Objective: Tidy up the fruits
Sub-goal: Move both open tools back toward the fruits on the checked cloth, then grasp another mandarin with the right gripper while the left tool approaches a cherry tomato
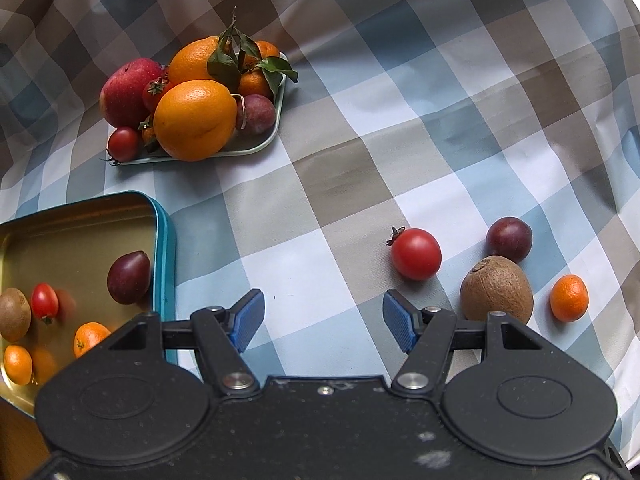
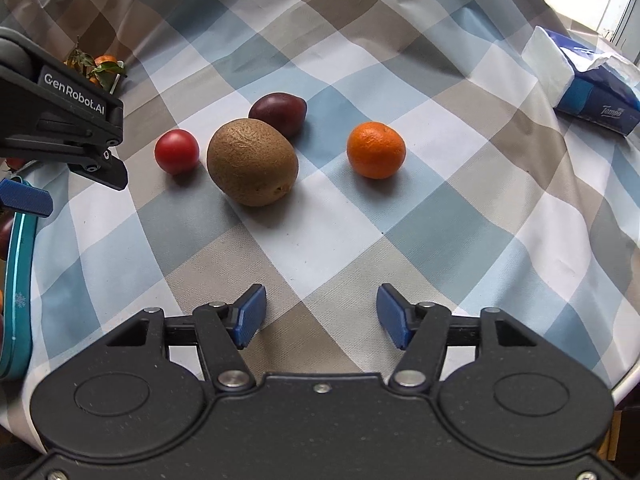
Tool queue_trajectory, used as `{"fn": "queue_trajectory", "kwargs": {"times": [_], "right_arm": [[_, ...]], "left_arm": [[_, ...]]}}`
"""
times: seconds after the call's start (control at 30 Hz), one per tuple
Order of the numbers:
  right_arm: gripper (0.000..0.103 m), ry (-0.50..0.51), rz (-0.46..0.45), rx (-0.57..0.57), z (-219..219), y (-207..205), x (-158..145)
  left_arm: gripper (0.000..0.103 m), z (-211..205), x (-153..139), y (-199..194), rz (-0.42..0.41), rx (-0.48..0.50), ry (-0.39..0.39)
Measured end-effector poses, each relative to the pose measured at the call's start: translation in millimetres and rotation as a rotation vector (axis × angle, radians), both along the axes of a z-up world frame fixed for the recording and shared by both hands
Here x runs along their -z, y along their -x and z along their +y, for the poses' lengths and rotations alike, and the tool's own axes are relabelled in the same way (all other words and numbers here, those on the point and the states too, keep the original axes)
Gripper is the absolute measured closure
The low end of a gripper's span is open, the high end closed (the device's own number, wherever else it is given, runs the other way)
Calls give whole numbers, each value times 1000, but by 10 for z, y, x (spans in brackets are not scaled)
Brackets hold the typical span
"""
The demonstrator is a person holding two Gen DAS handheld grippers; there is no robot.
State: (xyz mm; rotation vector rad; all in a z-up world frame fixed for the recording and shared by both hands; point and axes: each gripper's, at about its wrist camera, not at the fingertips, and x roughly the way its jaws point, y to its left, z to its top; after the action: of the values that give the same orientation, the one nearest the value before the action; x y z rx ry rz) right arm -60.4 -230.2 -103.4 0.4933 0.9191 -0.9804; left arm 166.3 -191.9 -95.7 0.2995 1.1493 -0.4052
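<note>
Brown kiwi (image 2: pixel 252 161) ahead of spread right gripper (image 2: pixel 321 316) fingers.

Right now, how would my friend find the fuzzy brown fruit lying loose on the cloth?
Look at the checked tablecloth, to the right of the teal tin. Four loose fruits sit there together. The kiwi is the biggest, brown and rough, between the red tomato and the mandarin, in front of the dark plum.

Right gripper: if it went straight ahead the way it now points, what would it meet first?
The right gripper is open with bare checkered tablecloth directly ahead. Its centre line seems to pass between the kiwi and the mandarin; the kiwi looks nearer, though depth is unclear.
</note>
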Motion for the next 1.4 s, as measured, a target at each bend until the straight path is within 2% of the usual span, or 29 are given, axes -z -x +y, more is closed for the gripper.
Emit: {"fn": "queue_trajectory", "kwargs": {"times": [0.13, 0.37, 0.57, 0.77, 1.1, 1.27, 1.4], "right_arm": [[40, -28, 0, -6, -51, 6, -23], [52, -85, -6, -2, -286, 11, -105], [52, -37, -15, -8, -495, 16, -293], [52, -73, -67, 53, -798, -17, -382], [52, -98, -76, 71, -1053, -135, -301], [53, -158, -64, 81, -1100, -111, -191], [56, -151, -68, 87, -1068, -83, -177]], "left_arm": [[36, -20, 19, -24, 14, -11, 6], [36, -52, -3, -22, 1, -6, -3], [36, -46, -25, -34, 0, -17, -1], [36, -36, -13, -48, 6, -27, -5], [36, -48, 21, -71, 17, -34, -7], [36, -56, 31, -71, 20, -34, -6], [35, -56, 28, -73, 23, -37, 4]]}}
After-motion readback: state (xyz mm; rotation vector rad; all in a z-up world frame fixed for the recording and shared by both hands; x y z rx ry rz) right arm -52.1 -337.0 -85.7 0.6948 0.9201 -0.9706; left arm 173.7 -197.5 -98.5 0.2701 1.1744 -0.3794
